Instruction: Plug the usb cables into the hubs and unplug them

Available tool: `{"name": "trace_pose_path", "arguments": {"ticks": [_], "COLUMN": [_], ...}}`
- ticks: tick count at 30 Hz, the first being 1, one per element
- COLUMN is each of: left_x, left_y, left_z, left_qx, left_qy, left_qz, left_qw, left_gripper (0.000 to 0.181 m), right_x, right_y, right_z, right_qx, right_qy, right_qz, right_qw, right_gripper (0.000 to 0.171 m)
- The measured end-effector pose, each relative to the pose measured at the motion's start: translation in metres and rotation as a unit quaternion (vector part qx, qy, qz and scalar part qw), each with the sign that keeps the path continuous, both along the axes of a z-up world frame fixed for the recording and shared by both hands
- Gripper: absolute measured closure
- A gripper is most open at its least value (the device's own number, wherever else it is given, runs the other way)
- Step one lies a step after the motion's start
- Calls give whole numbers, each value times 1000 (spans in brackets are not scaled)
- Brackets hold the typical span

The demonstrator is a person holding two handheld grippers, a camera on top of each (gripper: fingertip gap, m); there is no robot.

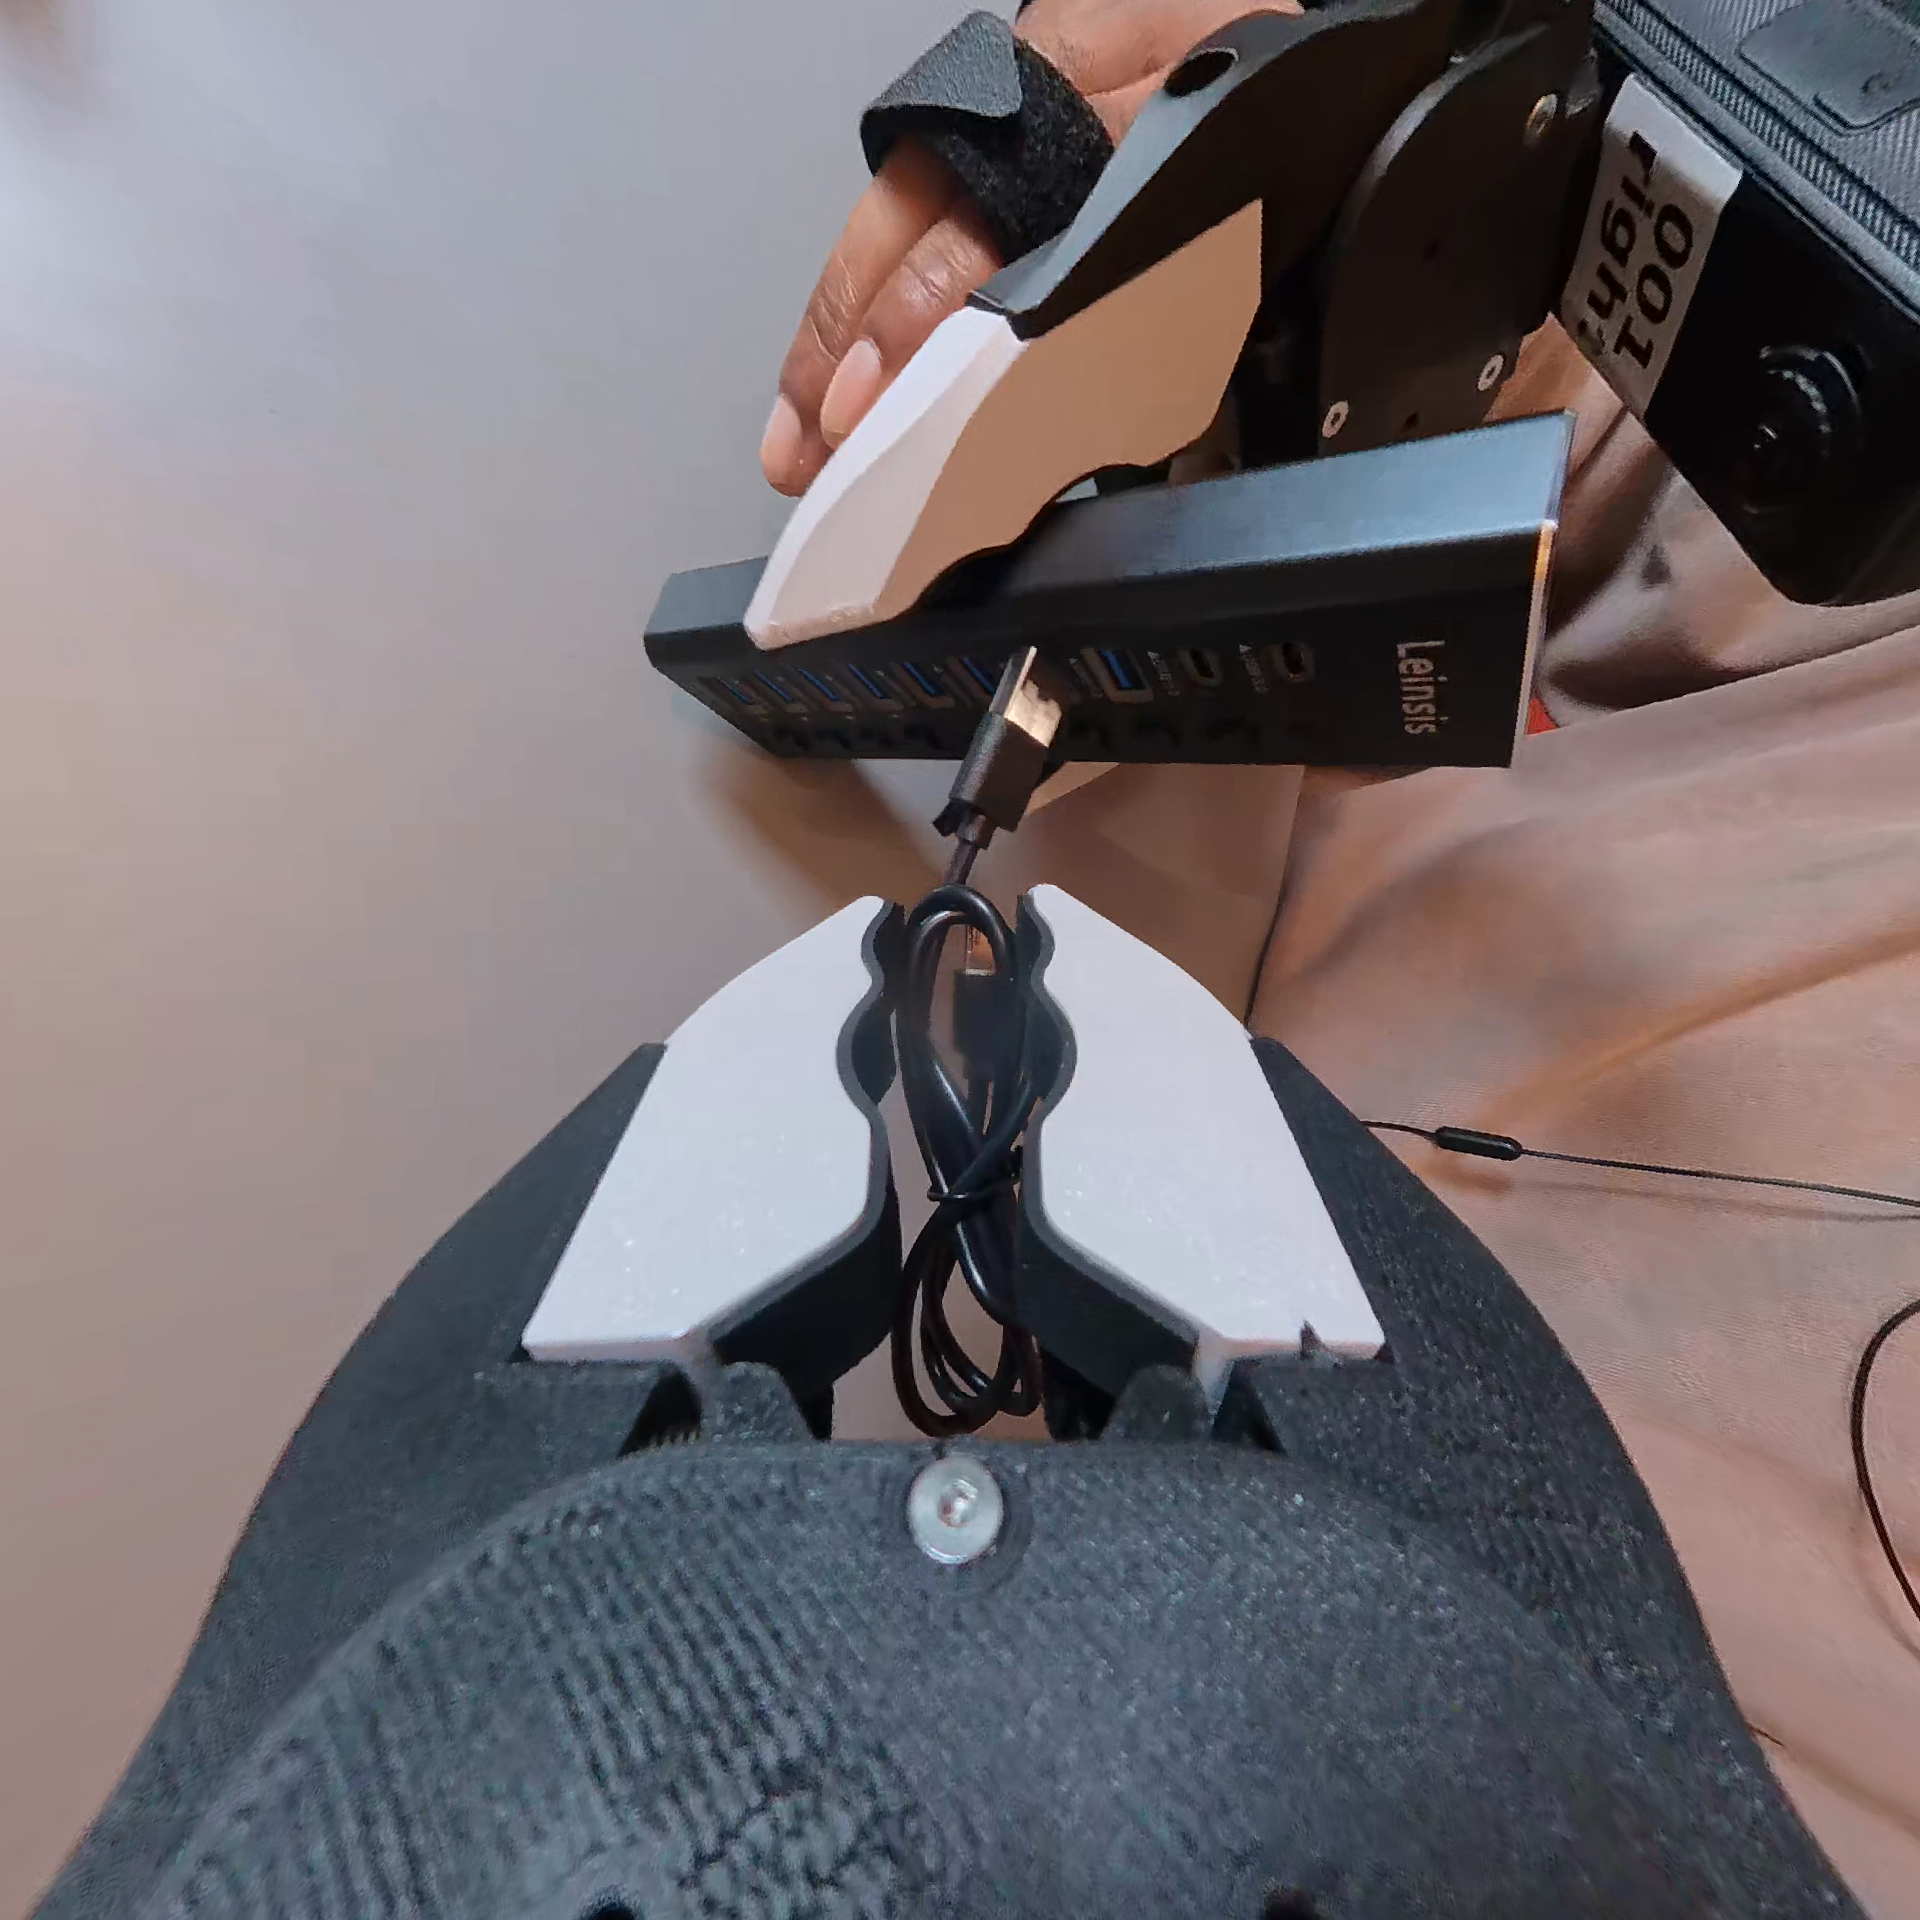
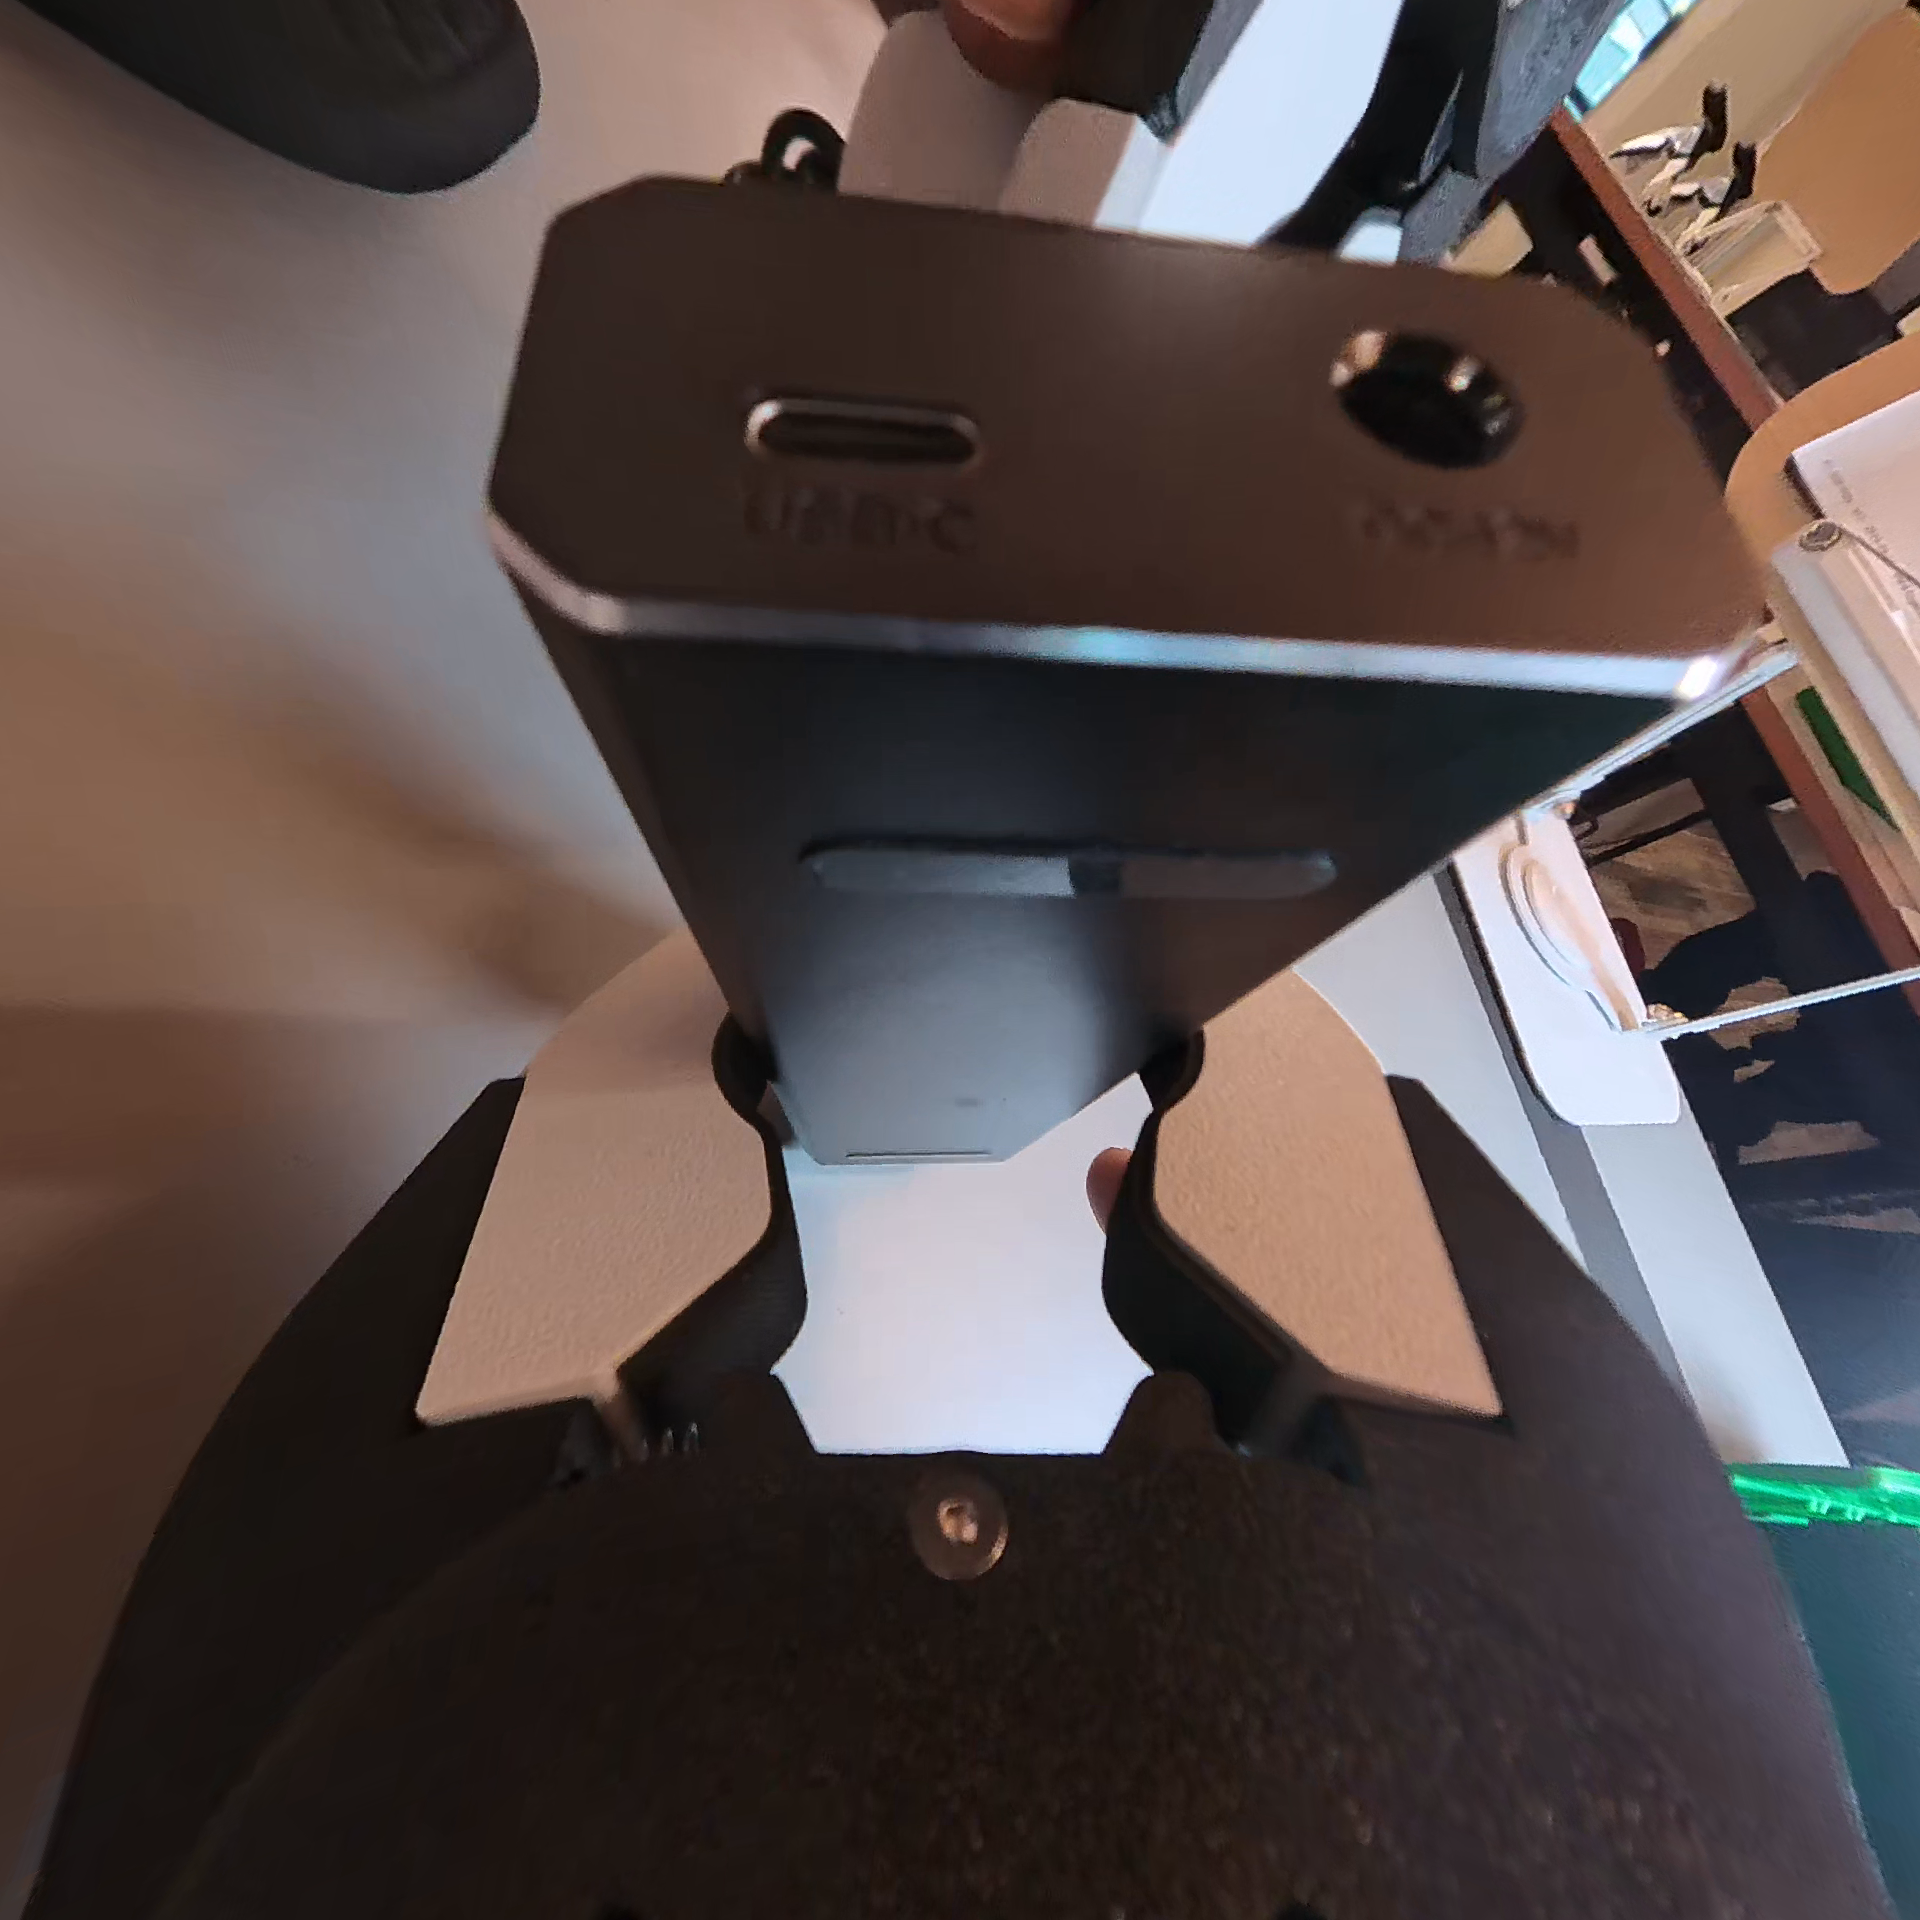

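In the left wrist view my left gripper [image 1: 956,914] is shut on a coiled black USB cable [image 1: 966,1195]. Its plug [image 1: 1013,727] sticks out past the fingertips, its metal tip just at the row of blue ports on a long black USB hub [image 1: 1247,634]. I cannot tell if the tip is inside a port. My right gripper [image 2: 961,1060], seen in its own view, is shut on the hub [image 2: 1039,779] and holds it in the air. Its end face with an oval port [image 2: 862,428] and a round socket [image 2: 1423,400] faces the camera.
A person's hand [image 1: 883,312] with a black strap holds the right gripper [image 1: 935,561], whose white finger lies over the hub's top. A beige table [image 1: 312,727] lies below. A thin black wire [image 1: 1662,1169] runs at the right. Desks and white items [image 2: 1829,540] stand at the far right. My right fingertips sit around 4 cm from my left ones.
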State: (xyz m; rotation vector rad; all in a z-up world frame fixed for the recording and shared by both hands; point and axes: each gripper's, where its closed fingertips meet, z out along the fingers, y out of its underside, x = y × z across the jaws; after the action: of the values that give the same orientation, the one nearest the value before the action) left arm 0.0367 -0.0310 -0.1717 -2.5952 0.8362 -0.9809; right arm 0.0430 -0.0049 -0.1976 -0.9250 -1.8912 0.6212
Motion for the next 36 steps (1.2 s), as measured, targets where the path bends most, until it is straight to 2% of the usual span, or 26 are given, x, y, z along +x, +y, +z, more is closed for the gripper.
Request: {"name": "trace_pose_path", "arguments": {"ticks": [25, 32, 36], "left_x": [-1, 10, 17], "left_y": [4, 0, 3], "left_z": [-3, 3, 11], "left_qx": [16, 22, 80], "left_qy": [63, 26, -6], "left_qz": [-20, -37, -57], "left_qw": [998, 999, 995], "left_gripper": [160, 161, 165], "right_x": [-1, 2, 0], "right_y": [4, -2, -5], "right_z": [-5, -4, -1], "right_qx": [19, -1, -8], "right_qy": [-22, -23, -20], "right_qz": [-19, 1, 6], "right_qw": [999, 1000, 1000], "right_gripper": [100, 100, 100]}}
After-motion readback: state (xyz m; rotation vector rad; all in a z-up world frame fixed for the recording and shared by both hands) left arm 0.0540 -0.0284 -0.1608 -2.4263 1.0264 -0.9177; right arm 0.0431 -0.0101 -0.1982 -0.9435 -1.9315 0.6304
